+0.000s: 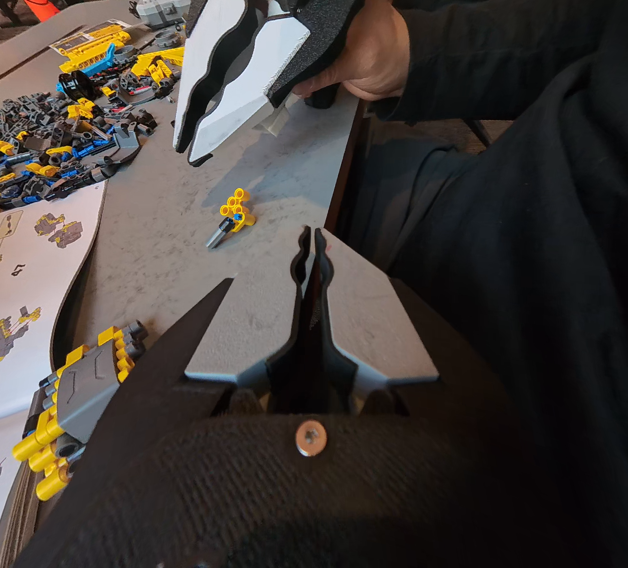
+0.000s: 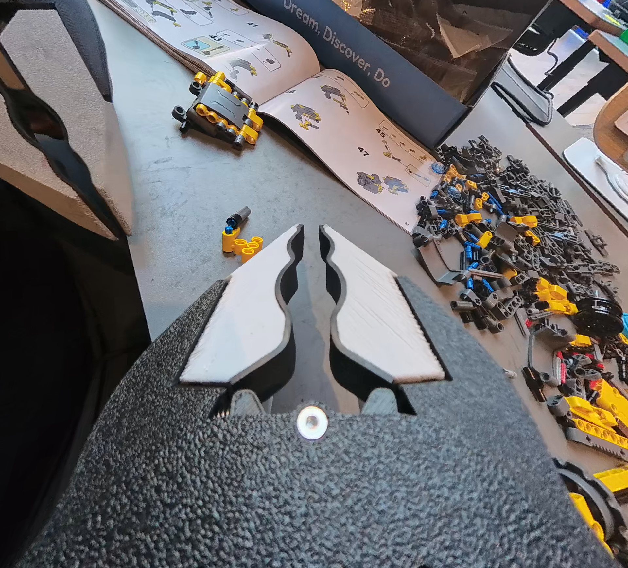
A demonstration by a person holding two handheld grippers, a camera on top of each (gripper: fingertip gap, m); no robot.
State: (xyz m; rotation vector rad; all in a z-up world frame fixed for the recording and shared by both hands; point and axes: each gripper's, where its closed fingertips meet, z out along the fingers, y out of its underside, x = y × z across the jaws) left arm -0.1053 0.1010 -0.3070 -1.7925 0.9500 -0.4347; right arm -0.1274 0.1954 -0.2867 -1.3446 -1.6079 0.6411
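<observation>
1. Left claw [image 1: 312, 234] hangs low over the near edge of the grey scuffed bench [image 1: 163, 212], jaws almost touching at the tips, nothing between them.
2. Right claw [image 2: 311, 229] hovers just above the bench with a narrow gap between its white fingers [image 2: 373, 307], also empty.
3. Nearest to both: a small yellow plastic connector with round holes, blue pin and a grey-black axle stub [image 2: 239, 239]. It lies flat on the bench between the two claws, just left of the right claw's tips.
4. Looks feather-light, hard and a bit slick, so it'd probably skid if nudged. I'd pinch the yellow block across its flat sides, not the round stub.
5. Around it: a grey-and-yellow built panel [image 2: 219, 110], an open instruction booklet [image 2: 339, 130], and a heap of loose black, yellow and blue parts [image 2: 509, 229].
</observation>
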